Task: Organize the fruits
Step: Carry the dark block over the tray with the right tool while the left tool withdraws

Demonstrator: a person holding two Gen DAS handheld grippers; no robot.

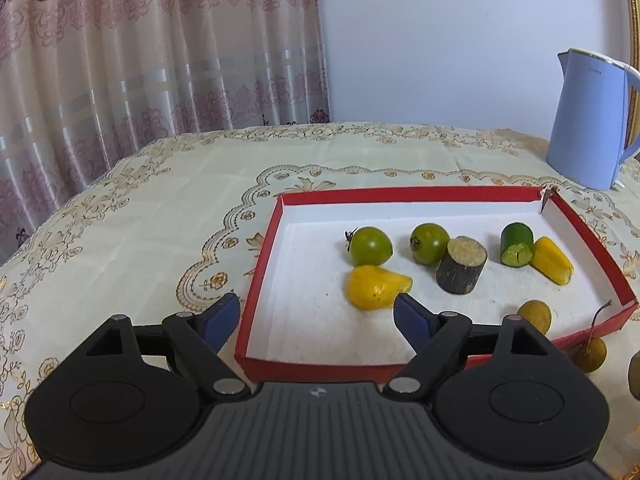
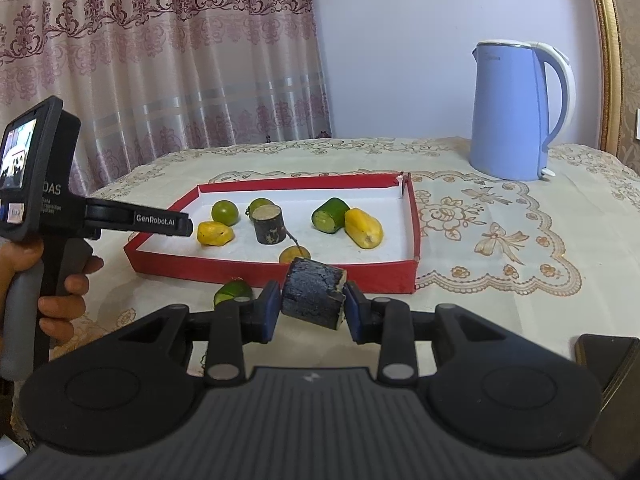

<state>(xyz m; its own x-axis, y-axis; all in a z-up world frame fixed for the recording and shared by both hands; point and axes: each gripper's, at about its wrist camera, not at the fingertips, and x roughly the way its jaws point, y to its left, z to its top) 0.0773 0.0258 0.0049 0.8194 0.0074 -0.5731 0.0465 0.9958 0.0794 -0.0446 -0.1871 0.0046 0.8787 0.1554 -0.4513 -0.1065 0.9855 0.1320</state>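
Observation:
A red tray (image 1: 408, 192) with a white floor holds two green tomatoes (image 1: 370, 246), a dark sugarcane stub (image 1: 462, 266), a cucumber piece (image 1: 517, 245), two yellow fruit pieces (image 1: 376, 293) and a longan (image 1: 534, 316). My left gripper (image 1: 316, 304) is open over the tray's near left corner, nothing between its fingers; the near yellow piece lies just beyond its right pad. My right gripper (image 2: 311, 292) is shut on a second dark sugarcane stub (image 2: 314, 298), held in front of the tray's front wall (image 2: 240, 272). A cucumber piece (image 2: 234, 292) lies on the cloth outside the tray.
A blue kettle (image 2: 516, 112) stands at the back right of the table. A stemmed longan (image 1: 590, 354) lies outside the tray's right corner. A person's hand (image 2: 60, 292) holds the left gripper's handle. A dark flat object (image 2: 604, 356) sits at the near right. Curtains hang behind.

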